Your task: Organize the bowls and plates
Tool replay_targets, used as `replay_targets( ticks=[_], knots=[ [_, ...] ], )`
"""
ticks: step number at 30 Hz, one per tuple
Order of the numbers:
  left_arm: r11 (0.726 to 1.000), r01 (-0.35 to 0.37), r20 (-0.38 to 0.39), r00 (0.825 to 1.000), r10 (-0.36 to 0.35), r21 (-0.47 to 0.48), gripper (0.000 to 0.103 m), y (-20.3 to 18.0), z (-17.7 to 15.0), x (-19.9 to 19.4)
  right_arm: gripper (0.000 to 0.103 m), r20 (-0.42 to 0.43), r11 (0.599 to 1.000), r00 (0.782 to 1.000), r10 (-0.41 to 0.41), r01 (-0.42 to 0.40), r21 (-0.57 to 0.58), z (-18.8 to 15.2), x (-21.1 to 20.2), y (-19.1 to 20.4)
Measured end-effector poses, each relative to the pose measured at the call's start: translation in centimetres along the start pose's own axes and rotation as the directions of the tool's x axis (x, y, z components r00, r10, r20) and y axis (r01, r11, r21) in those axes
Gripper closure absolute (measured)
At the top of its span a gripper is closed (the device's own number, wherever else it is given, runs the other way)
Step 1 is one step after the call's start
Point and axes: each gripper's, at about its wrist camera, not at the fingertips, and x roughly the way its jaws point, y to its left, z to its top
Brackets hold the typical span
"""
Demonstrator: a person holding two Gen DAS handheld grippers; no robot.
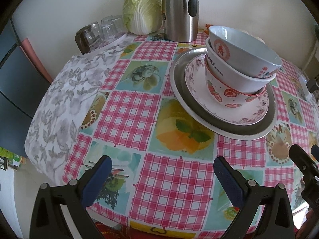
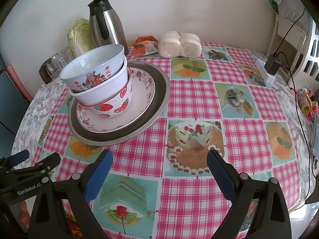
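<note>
From the right wrist we see our right gripper (image 2: 159,167) held wide apart and empty over the pink checked tablecloth (image 2: 199,103). Ahead to the left, three nested bowls — pale blue bowl (image 2: 93,69), plain white bowl (image 2: 111,83), strawberry-patterned bowl (image 2: 115,105) — sit on a floral plate (image 2: 139,99) inside a round metal tray (image 2: 159,91). Our left gripper (image 2: 30,163) shows at the lower left edge.

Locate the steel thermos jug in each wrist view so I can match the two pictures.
Left wrist: steel thermos jug stands top centre, right of the cabbage.
Right wrist: jug stands upper left, behind the stacked bowls.
Shared landmark: the stacked bowls on the plates.
</note>
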Motion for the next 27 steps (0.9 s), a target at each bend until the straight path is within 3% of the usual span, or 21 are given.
replay_targets(
  ticks=[27],
  knots=[
    [1.0, 0.0, -0.022, 1.0, 0.0, -0.014, 0.0, 0.4, 0.03, 0.62, 0.008, -0.01, 1.0, 1.0, -0.007, 0.007, 0.0, -0.14, 0.23, -0.01]
  ],
)
